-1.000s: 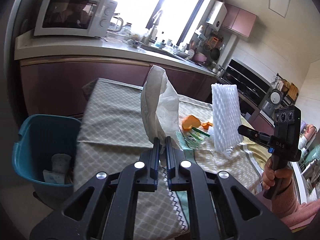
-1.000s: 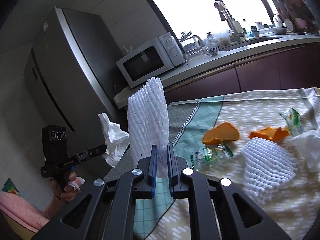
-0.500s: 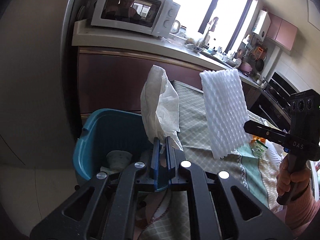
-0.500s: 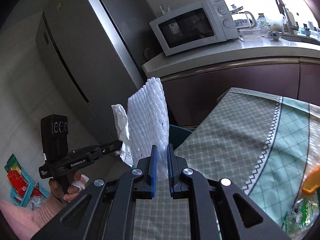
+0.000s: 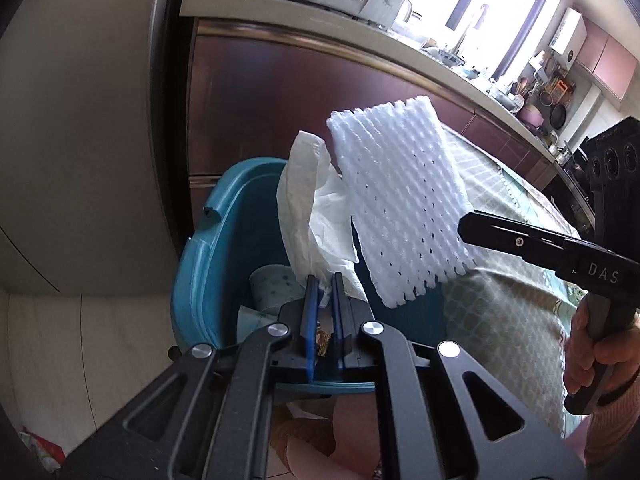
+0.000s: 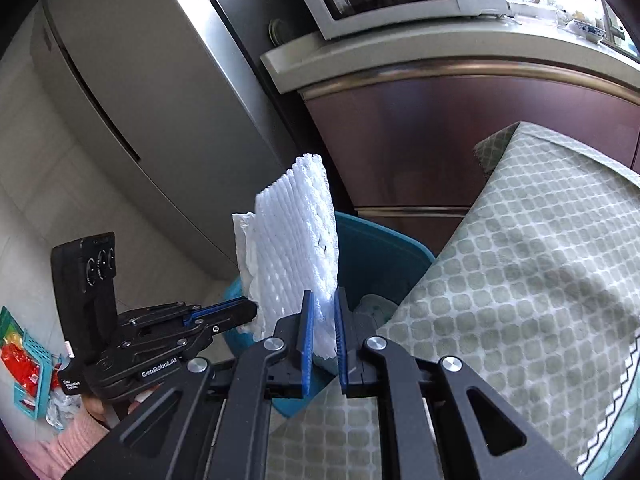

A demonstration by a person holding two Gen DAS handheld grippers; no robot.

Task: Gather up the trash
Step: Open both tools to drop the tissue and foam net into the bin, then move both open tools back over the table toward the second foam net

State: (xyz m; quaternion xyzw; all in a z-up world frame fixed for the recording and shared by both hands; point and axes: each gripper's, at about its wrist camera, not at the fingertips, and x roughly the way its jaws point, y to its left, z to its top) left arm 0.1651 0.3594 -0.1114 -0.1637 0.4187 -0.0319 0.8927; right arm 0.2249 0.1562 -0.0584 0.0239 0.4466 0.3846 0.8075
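Above teal bin [image 5: 208, 264] beside clothed table [image 6: 540, 280], left gripper [image 5: 322, 280] pinching tissue [image 5: 308, 216], right gripper [image 6: 322, 300] clamping foam net [image 6: 296, 248].

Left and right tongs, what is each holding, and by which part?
Left tongs: crumpled tissue, by its lower end. Right tongs: foam net, by its bottom edge.

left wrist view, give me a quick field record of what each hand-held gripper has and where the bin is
left hand-held gripper: shut on white tissue
right hand-held gripper: shut on foam fruit net
teal bin: on the floor beside the table, below both items
bin contents: some trash already inside
tablecloth: green patterned, hangs next to the bin
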